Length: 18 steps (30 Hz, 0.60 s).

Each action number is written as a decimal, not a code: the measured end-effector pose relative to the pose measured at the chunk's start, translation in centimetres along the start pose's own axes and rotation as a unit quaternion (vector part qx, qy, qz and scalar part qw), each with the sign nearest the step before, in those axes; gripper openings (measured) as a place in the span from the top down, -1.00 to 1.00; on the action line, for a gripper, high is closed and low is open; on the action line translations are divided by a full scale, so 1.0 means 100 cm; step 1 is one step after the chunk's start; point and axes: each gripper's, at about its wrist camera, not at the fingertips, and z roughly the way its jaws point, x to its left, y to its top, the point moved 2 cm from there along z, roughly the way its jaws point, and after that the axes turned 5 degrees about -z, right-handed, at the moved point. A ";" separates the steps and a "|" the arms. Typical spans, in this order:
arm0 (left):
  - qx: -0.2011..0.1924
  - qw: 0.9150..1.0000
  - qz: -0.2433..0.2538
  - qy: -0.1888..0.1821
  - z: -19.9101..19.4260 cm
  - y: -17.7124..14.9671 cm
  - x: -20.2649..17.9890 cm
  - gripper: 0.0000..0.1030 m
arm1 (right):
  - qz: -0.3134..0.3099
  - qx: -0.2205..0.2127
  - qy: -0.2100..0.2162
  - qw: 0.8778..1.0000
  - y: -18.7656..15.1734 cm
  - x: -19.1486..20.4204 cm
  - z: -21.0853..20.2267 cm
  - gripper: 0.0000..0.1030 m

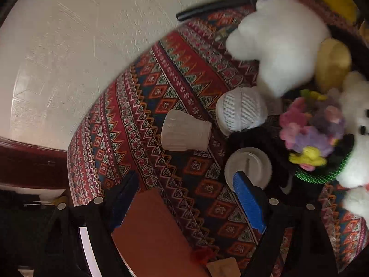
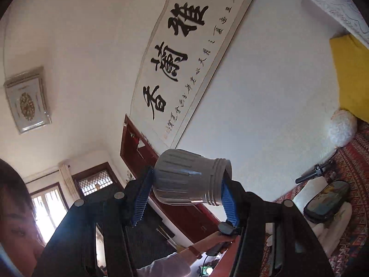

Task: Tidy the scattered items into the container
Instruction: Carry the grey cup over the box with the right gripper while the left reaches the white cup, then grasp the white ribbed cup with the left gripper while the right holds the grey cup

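The right gripper [image 2: 184, 198] clamps a ribbed grey cup [image 2: 190, 180] between its 2 blue pads [image 2: 141, 199], raised against the wall, its mouth hidden. The left gripper [image 1: 186, 198] stands wide apart, holding nothing. Just ahead of it a second cup [image 1: 185, 131] lies on the patterned cloth [image 1: 143, 106]; a white lid [image 1: 249, 167] sits partly behind its right finger. Plush toys [image 1: 283, 46] are blurred, cut off.

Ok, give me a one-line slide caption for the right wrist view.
Right gripper holds a ribbed grey cup sideways in its blue jaws, raised before a calligraphy scroll on the white wall.
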 end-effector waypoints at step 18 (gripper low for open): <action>-0.010 0.991 -0.093 -0.099 -0.054 -0.001 0.036 -0.15 | 0.031 0.045 -0.077 0.996 -0.006 -0.047 0.011 -0.05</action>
